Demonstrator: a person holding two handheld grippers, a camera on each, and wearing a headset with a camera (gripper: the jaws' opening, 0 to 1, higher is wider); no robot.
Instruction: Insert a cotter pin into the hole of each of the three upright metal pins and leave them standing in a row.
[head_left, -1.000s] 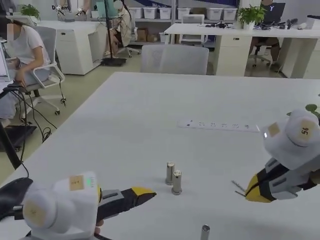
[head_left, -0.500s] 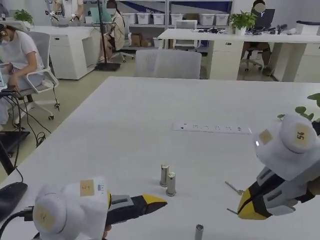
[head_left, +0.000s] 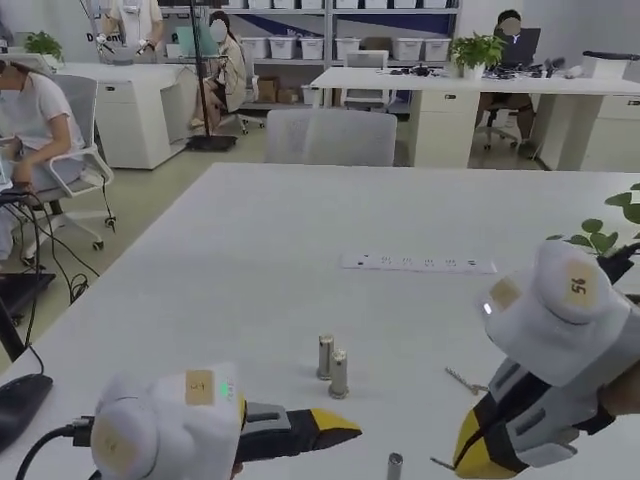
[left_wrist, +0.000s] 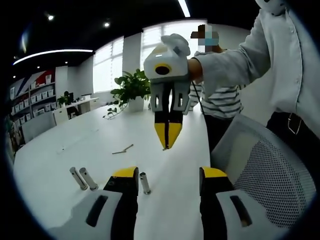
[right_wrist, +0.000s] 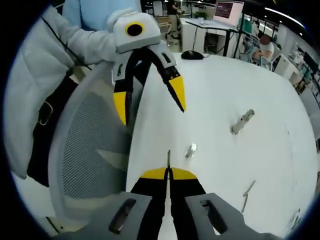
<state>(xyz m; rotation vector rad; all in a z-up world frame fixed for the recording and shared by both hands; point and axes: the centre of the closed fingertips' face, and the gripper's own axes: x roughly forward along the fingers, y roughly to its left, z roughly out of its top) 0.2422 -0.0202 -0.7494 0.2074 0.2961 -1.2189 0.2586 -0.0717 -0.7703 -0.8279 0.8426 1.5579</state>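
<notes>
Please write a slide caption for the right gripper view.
The right gripper, shut on a cotter pin, faces the open left gripper.

left gripper (head_left: 345, 433): white body, black jaws tipped in yellow (a green light is seen on it);
right gripper (head_left: 465, 458): the same three colours are worn;
metal pins (head_left: 339, 372): silver-grey;
cotter pin (right_wrist: 168, 157): dull grey;
table (head_left: 250, 260): plain white;
shirt (left_wrist: 225, 102): striped dark and pale

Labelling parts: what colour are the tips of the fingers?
Yellow on black fingers; clearest in left gripper view.
</notes>
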